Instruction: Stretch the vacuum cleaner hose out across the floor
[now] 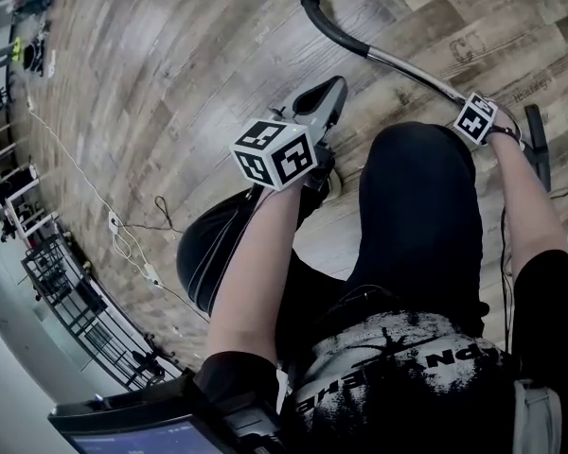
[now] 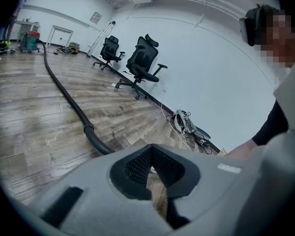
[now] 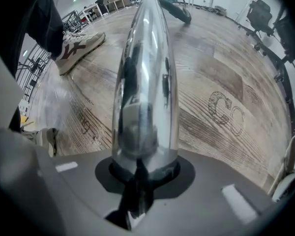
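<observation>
The black vacuum hose (image 1: 314,12) runs from the top of the head view down into a chrome tube (image 1: 412,67). My right gripper (image 1: 488,126) points down at that tube's near end. In the right gripper view its jaws sit around the chrome tube (image 3: 145,77), which stretches away to the black hose cuff (image 3: 179,11). My left gripper (image 1: 324,102) hovers over the floor left of the tube, shut and empty. From the left gripper (image 2: 155,168) view the hose (image 2: 64,90) trails across the floor to the vacuum cleaner (image 2: 29,39) at the far wall.
The person's black-trousered legs (image 1: 421,216) fill the middle of the head view, and a shoe (image 3: 81,43) stands left of the tube. Two office chairs (image 2: 142,63) and a cable pile (image 2: 187,124) line the white wall. A white cord (image 1: 95,197) and metal racks (image 1: 76,301) lie at left.
</observation>
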